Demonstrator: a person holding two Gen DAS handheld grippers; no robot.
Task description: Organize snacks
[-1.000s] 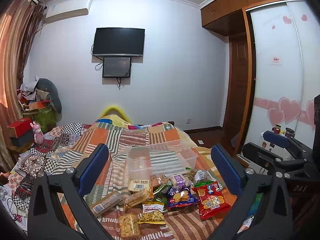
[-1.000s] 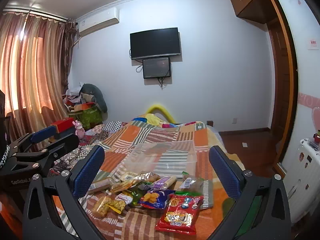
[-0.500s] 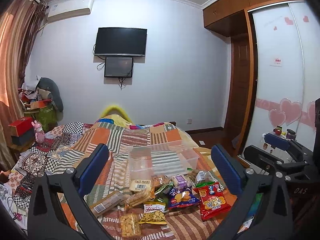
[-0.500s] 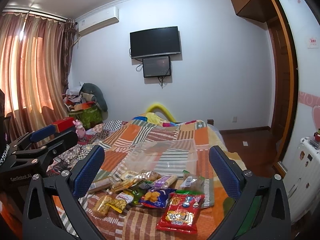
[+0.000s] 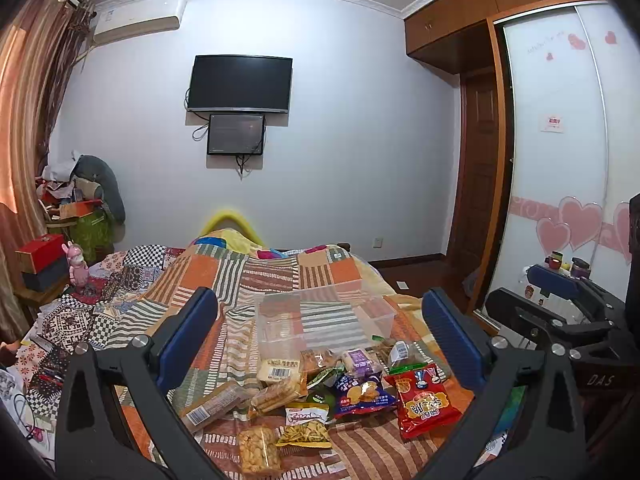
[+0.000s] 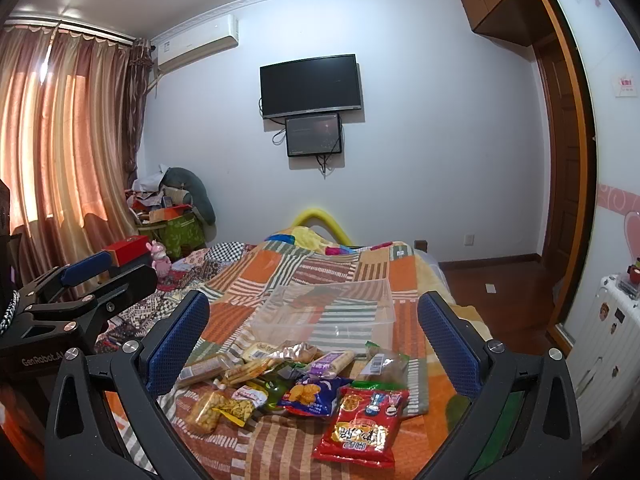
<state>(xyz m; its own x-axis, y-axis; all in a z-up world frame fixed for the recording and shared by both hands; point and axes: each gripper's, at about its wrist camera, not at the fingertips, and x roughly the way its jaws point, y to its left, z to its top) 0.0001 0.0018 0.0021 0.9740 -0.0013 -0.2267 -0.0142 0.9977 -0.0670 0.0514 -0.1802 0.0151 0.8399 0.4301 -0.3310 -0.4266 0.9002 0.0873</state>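
Note:
Several snack packets lie in a heap on the patchwork bed: a red bag (image 5: 426,400) (image 6: 362,424), a blue chip bag (image 5: 362,394) (image 6: 314,396), a purple bar (image 5: 360,360) (image 6: 330,360), biscuit packs (image 5: 212,404) (image 6: 200,370) and a clear bag of nuts (image 5: 258,450) (image 6: 206,410). An empty clear plastic bin (image 5: 324,320) (image 6: 328,312) stands just behind them. My left gripper (image 5: 320,324) is open and empty, above the heap. My right gripper (image 6: 314,326) is open and empty, also held short of the snacks.
The bed's quilt (image 5: 256,272) stretches to the far wall. Clutter, a red box (image 5: 38,254) and a pink toy (image 5: 78,266) sit at the left. A wardrobe (image 5: 560,160) and white suitcase (image 6: 604,352) stand at the right.
Both views have shifted only slightly; the left gripper has drifted a little, and the snacks and bin have not moved.

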